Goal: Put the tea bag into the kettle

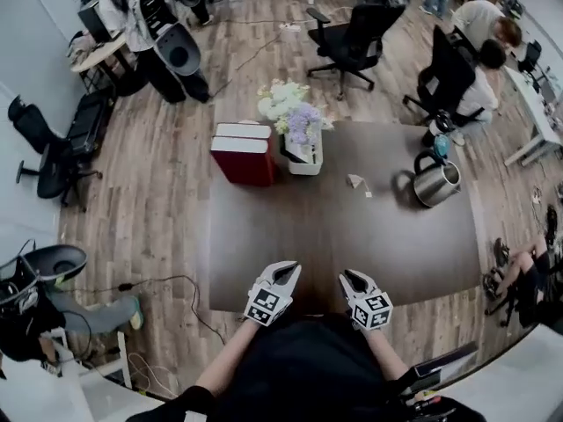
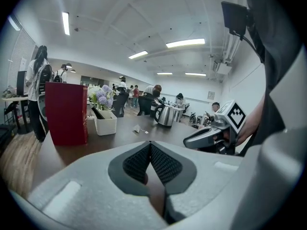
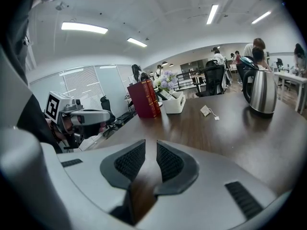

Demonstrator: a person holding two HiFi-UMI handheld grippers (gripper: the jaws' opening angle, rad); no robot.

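Note:
A small white tea bag (image 1: 355,182) with its string lies flat on the dark brown table (image 1: 264,253), past the middle. To its right stands a steel kettle (image 1: 435,183) with a black handle. Both grippers hover side by side over the table's near edge, well short of the tea bag. My left gripper (image 1: 290,269) has its pad tips touching and holds nothing (image 2: 150,145). My right gripper (image 1: 349,276) shows a narrow gap between its pads, with nothing in it (image 3: 150,145). From the gripper views, the tea bag (image 3: 206,110) (image 2: 137,129) and kettle (image 3: 261,92) (image 2: 166,115) lie far ahead.
Red books (image 1: 244,155) stand at the table's far left, beside a white planter (image 1: 303,152) of flowers. Black office chairs (image 1: 356,38) stand on the wooden floor beyond. People sit at desks at the far right (image 1: 488,38).

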